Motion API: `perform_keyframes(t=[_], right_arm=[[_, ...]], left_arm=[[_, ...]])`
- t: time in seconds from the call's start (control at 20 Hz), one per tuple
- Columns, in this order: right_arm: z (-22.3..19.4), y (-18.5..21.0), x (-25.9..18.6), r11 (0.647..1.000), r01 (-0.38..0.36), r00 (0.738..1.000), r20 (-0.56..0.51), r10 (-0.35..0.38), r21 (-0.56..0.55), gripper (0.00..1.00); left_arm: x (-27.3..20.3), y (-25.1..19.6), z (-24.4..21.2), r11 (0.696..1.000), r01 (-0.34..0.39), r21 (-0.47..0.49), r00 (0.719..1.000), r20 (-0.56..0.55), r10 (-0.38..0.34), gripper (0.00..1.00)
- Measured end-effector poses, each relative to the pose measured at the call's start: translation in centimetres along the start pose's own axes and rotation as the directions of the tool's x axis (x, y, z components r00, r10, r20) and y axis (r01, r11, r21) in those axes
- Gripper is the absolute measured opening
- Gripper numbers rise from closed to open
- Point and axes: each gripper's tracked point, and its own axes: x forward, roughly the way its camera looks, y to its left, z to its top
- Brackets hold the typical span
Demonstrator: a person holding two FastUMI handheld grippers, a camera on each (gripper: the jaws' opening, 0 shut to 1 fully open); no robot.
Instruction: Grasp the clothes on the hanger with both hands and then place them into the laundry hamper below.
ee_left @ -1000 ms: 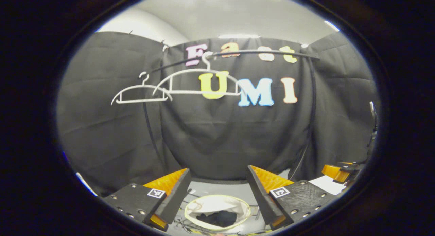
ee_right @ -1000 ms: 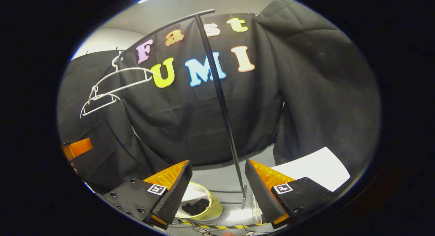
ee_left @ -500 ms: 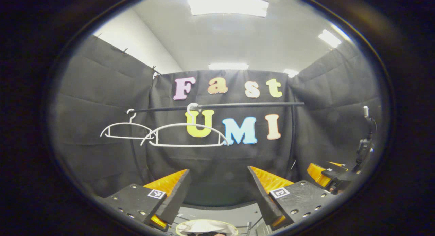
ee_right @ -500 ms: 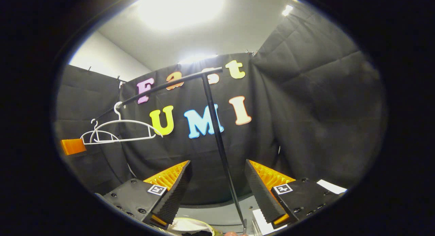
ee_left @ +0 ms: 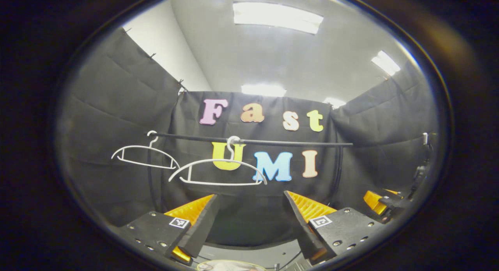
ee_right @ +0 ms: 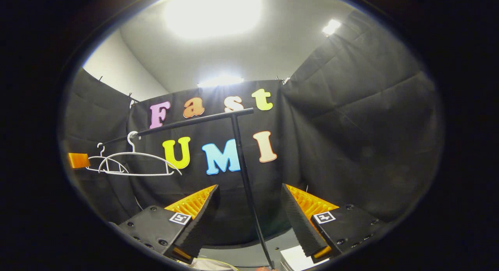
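You are holding the left gripper (ee_left: 249,220) with its jaws spread and nothing between them. At ten o'clock the small hanger (ee_left: 144,156) is hanging bare on the rail (ee_left: 273,141); the large hanger (ee_left: 218,172) at twelve is bare too. I cannot see any clothes; the laundry hamper (ee_left: 228,265) rim is peeking in at six. Clothes should handle soft and light, so pinch bunched fabric. The right gripper (ee_right: 249,220) is also gaping empty.

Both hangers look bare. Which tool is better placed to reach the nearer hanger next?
Left, probably. The nearer hanger sits just above the open left tool, near the centre of its view. From the right tool it hangs far off to one side, with the rack pole straight ahead.
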Motion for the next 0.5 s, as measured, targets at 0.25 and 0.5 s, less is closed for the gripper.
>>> perform_keyframes(t=[0.25, 0.5], right_arm=[[-0.6, -1.1, 0.2, 0.999, 0.042, 0.999, 0.01, -0.042, 0.015, 0.98], [1.1, 1.0, 1.5, 0.999, 0.035, 0.999, 0.024, -0.036, 0.039, 0.97]], left_arm=[[-1.6, 1.9, -2.1, 0.999, -0.035, 0.032, 0.999, -0.002, 0.035, 0.95], [-3.3, 2.1, -3.7, 1.0, -0.018, 0.024, 0.999, -0.044, 0.019, 0.96]])
